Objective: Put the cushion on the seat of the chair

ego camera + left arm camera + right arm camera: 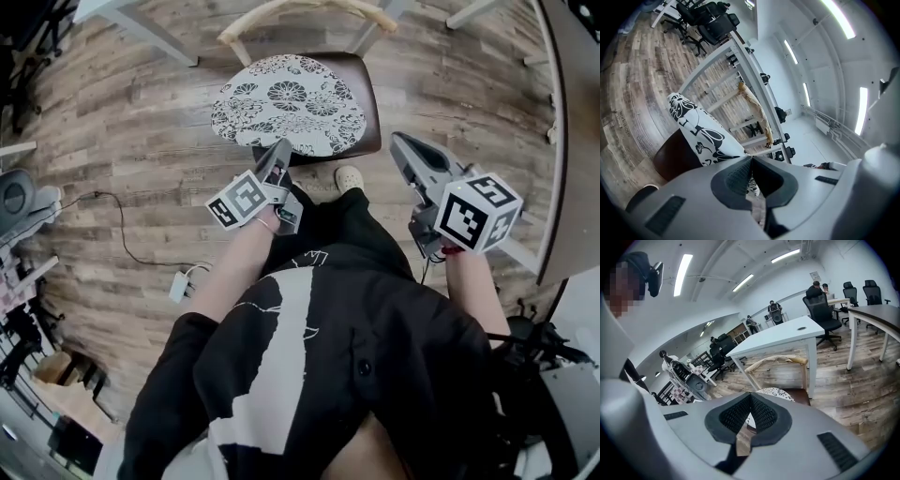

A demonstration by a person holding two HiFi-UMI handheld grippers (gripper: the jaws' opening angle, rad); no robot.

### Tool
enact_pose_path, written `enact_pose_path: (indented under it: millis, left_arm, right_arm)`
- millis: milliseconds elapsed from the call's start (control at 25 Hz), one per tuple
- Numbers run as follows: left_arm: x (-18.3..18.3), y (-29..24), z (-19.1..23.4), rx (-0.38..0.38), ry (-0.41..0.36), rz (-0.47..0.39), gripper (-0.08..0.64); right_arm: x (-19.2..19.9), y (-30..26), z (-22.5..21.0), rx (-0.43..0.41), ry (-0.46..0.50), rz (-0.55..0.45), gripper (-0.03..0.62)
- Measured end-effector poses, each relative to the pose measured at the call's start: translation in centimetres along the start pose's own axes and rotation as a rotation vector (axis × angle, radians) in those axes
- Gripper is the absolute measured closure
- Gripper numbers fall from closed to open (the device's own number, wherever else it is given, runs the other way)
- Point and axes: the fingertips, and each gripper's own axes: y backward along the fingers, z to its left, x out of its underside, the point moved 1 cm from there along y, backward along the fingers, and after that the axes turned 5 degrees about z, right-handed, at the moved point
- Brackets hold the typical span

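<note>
Cushion (286, 103), floral, lies on chair (367, 86) seat, top centre of head view. It sits toward seat's left, brown seat bare at right. Left gripper (280, 150) at cushion's near edge, jaws clenched, apparently pinching that edge; patterned fabric shows behind tips. Right gripper (397, 142) right of centre, apart from chair, jaws closed, empty. Wood floor (141, 112) around.
</note>
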Motion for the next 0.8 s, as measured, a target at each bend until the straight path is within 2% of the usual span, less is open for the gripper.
enact_pose_path:
  millis: [240, 560, 800]
  left_arm:
    - [1.2, -0.3, -0.3, -0.036, 0.017, -0.032, 0.546]
    - [2.7, -1.4, -0.2, -0.136, 0.001, -0.077, 0.546]
    - [3.4, -1.5, 0.0, -0.195, 0.016, -0.124, 0.546]
  right_arm:
    - [-0.9, -0.6, -1.2, -0.05, 0.025, 0.04, 0.577]
    - [-2.6, -1.6, -3.0, -0.156, 0.091, 0.103, 0.577]
    - [-3.9, -1.9, -3.8, -0.197, 0.135, 0.155, 0.577]
